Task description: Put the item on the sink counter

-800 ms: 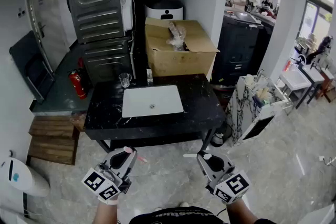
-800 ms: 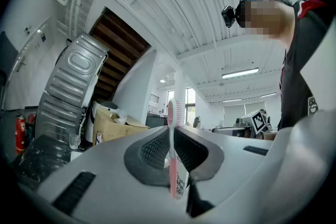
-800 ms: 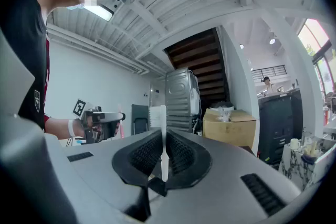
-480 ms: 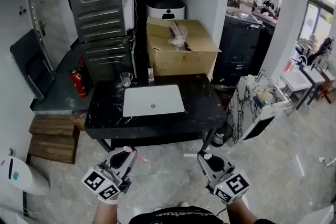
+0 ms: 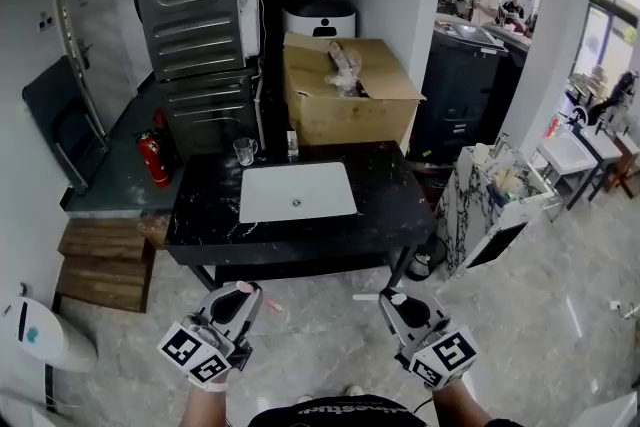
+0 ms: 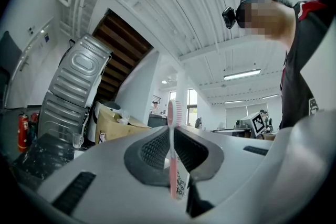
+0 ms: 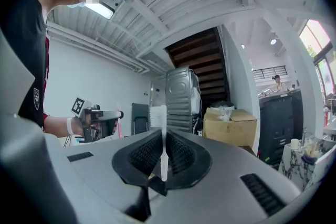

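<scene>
The sink counter (image 5: 200, 215) is a black marble top with a white basin (image 5: 297, 192), standing ahead of both grippers. My left gripper (image 5: 243, 293) is low at the left, shut on a pink toothbrush (image 5: 262, 299). In the left gripper view the pink toothbrush (image 6: 172, 160) stands upright, pinched between the jaws of that gripper (image 6: 172, 131). My right gripper (image 5: 392, 299) is low at the right, shut on a white toothbrush (image 5: 364, 296). The right gripper view shows the white toothbrush (image 7: 163, 157) upright in that gripper (image 7: 164, 136). Both grippers hang over the floor, short of the counter's front edge.
A glass (image 5: 243, 151) and a small bottle (image 5: 291, 144) stand at the counter's back edge. Behind are a cardboard box (image 5: 345, 90) and stacked grey machines (image 5: 195, 5). A red fire extinguisher (image 5: 153, 158) stands at the left, a cluttered marble stand (image 5: 480, 200) at the right.
The view has shifted a little, so the counter sits slightly further right and lower in the picture. Both grippers keep their toothbrushes and hold about the same place.
</scene>
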The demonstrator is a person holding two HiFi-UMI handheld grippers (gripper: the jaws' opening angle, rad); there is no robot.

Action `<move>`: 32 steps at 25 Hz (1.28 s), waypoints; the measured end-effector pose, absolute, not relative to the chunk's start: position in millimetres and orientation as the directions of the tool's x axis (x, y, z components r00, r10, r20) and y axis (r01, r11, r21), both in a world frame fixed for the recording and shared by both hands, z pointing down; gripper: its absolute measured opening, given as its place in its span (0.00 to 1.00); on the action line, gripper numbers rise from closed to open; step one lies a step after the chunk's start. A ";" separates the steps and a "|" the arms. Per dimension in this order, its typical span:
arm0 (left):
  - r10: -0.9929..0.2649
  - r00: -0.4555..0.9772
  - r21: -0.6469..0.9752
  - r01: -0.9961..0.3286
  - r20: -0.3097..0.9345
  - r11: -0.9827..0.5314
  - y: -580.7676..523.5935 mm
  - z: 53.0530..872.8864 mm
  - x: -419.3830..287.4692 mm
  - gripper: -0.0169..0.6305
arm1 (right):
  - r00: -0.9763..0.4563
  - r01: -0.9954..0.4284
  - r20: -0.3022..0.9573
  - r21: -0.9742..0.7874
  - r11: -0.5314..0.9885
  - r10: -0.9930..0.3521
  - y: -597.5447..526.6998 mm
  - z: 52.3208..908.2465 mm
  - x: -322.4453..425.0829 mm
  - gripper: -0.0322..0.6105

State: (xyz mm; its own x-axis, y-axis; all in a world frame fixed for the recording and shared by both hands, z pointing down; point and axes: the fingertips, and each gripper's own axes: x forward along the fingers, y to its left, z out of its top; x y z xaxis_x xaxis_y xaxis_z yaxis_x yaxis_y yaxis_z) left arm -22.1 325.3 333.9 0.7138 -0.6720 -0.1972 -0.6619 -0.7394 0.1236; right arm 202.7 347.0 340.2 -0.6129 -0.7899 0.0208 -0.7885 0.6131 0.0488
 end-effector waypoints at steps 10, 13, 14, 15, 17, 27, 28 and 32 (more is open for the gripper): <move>-0.685 0.701 0.137 -0.672 -0.199 -0.727 317.6 338.4 -58.7 0.08 | -0.609 -0.793 0.016 0.019 0.610 -0.793 335.0 339.8 171.8 0.13; -0.682 0.703 0.136 -0.669 -0.203 -0.730 314.7 339.8 -71.3 0.08 | -0.609 -0.793 0.017 0.023 0.609 -0.793 331.0 339.1 157.9 0.13; -0.681 0.704 0.135 -0.668 -0.204 -0.731 313.9 340.4 -75.4 0.08 | -0.608 -0.793 0.018 0.026 0.608 -0.794 329.7 339.0 153.2 0.13; -0.679 0.705 0.132 -0.668 -0.205 -0.733 313.2 341.2 -79.4 0.08 | -0.607 -0.794 0.018 0.030 0.607 -0.795 328.6 339.2 148.7 0.13; -0.678 0.706 0.125 -0.668 -0.204 -0.734 311.2 344.0 -87.4 0.08 | -0.602 -0.797 0.019 0.038 0.603 -0.798 327.0 340.4 140.7 0.13; -0.682 0.707 0.159 -0.663 -0.186 -0.731 273.4 365.6 -89.6 0.08 | -0.579 -0.814 0.039 0.029 0.581 -0.814 295.4 355.1 148.0 0.13; -0.683 0.707 0.160 -0.664 -0.184 -0.731 265.2 367.8 -86.8 0.08 | -0.583 -0.811 0.037 0.029 0.584 -0.812 285.8 357.0 149.3 0.13; -0.694 0.699 0.157 -0.676 -0.172 -0.720 221.2 372.6 -76.1 0.08 | -0.603 -0.797 0.025 0.019 0.603 -0.797 230.2 363.0 156.7 0.13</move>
